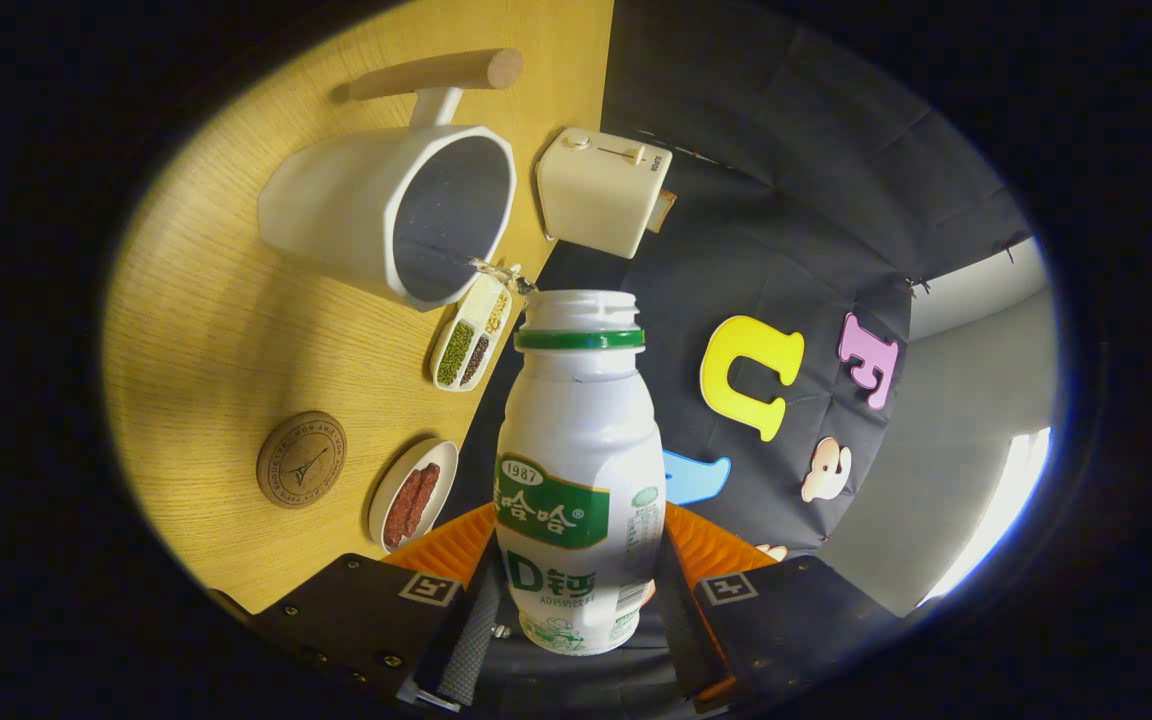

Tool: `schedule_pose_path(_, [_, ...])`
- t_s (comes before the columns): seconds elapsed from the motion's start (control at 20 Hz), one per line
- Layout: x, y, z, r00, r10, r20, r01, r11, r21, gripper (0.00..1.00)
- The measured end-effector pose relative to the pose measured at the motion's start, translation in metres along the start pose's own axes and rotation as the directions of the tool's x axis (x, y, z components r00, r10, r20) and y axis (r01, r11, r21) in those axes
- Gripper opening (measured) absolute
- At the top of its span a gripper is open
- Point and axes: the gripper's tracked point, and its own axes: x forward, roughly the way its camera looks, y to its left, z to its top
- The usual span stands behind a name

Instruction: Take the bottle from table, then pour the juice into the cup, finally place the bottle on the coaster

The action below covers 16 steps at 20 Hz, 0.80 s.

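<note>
Bottle point(579, 470) clamped in my claw point(576, 560), tilted toward cup point(396, 215); toaster point(604, 190), bean tray point(471, 335) beside cup.

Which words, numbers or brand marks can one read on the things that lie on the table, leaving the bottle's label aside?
Coaster: a ring of engraved letters around a tower drawing, too small to read.
Toaster: a small dark mark on its side, too small to read.
Cup: no text seen.
Both fingers press on the bottle; their square markers carry no words.
</note>
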Motion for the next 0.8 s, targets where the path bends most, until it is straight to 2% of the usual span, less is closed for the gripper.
schedule_pose_path(0.3, [-0.001,0.009,0.006,1.0,0.012,0.004,-0.012,0.999,-0.033,0.72])
schedule_pose_path(0.8, [0.005,0.013,0.011,1.0,-0.028,0.0,0.028,0.991,-0.131,0.72])
